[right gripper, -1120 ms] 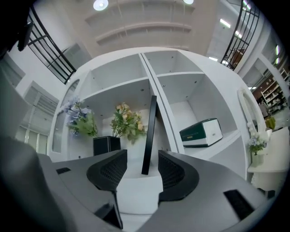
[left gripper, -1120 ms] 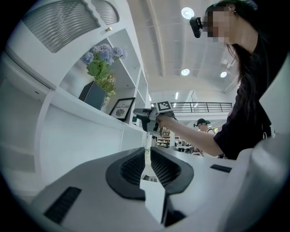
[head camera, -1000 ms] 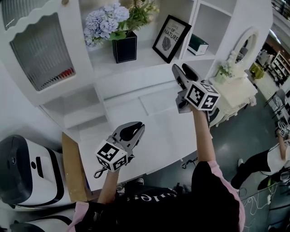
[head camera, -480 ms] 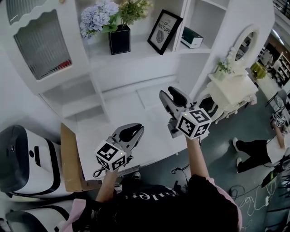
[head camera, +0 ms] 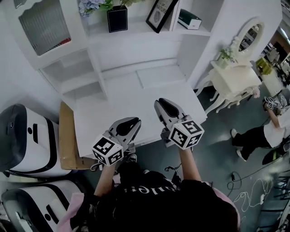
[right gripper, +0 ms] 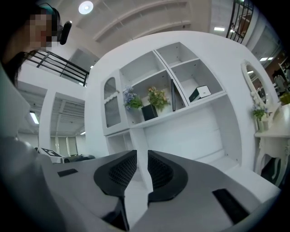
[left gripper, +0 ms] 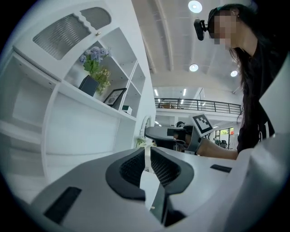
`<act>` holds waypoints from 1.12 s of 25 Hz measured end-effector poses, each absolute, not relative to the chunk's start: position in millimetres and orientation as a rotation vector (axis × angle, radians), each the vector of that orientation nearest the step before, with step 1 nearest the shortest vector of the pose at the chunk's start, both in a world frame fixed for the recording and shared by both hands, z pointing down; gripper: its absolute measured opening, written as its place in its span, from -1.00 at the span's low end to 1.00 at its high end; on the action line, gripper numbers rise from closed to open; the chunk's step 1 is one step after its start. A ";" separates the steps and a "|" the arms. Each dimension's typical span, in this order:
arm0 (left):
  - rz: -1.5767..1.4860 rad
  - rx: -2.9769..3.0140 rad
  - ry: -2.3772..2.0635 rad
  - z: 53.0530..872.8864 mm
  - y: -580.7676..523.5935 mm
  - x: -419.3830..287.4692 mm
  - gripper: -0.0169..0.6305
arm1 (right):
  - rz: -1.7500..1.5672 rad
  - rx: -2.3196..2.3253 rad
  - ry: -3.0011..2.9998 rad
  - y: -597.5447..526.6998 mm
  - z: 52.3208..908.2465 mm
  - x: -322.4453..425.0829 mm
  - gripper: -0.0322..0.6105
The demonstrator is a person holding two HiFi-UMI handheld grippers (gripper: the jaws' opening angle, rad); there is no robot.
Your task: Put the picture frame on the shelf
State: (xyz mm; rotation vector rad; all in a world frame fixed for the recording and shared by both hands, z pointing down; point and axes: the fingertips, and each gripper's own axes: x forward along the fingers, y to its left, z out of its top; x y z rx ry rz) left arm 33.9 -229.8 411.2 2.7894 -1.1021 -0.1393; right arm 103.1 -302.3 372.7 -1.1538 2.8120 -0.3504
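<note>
The black picture frame leans upright on the white shelf, right of a black vase of flowers; no gripper touches it. It also shows in the left gripper view as the frame and edge-on in the right gripper view as the frame. My left gripper hangs over the desk's near edge, shut and empty. Beside it, my right gripper has its jaws just closed down to a narrow slit, with nothing between them. Both point level towards the shelf unit, far short of it.
A white desk top lies between me and the shelves. A small box sits in the compartment to the right of the frame. A white dresser with a mirror stands at right, white machines and a brown board at left. A person is on the floor at far right.
Both grippers have drawn back and down from the shelf towards the desk's near edge, the right one much further. The right jaws went from wide open to almost closed. The frame stays on the shelf.
</note>
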 end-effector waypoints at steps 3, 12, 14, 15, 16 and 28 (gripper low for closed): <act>-0.132 2.773 -1.126 418.2 -205.2 45.9 -0.80 | -0.396 -1.114 2.840 -271.1 389.1 109.8 -0.62; -0.132 2.725 -1.190 432.1 -149.6 65.6 -0.80 | -0.433 -1.059 2.916 -199.8 419.2 117.5 -0.63; -0.124 2.716 -1.201 433.5 -140.8 67.0 -0.80 | -0.450 -1.040 2.917 -188.1 421.8 116.7 -0.63; -0.121 2.715 -1.203 433.4 -137.3 68.7 -0.80 | -0.458 -1.031 2.916 -183.5 422.4 117.2 -0.63; -0.120 2.715 -1.203 432.8 -134.3 71.0 -0.80 | -0.464 -1.025 2.914 -179.7 422.8 118.0 -0.63; -0.105 2.684 -1.180 441.0 -118.3 76.6 -0.80 | -0.518 -1.059 2.933 -161.1 438.3 112.4 -0.64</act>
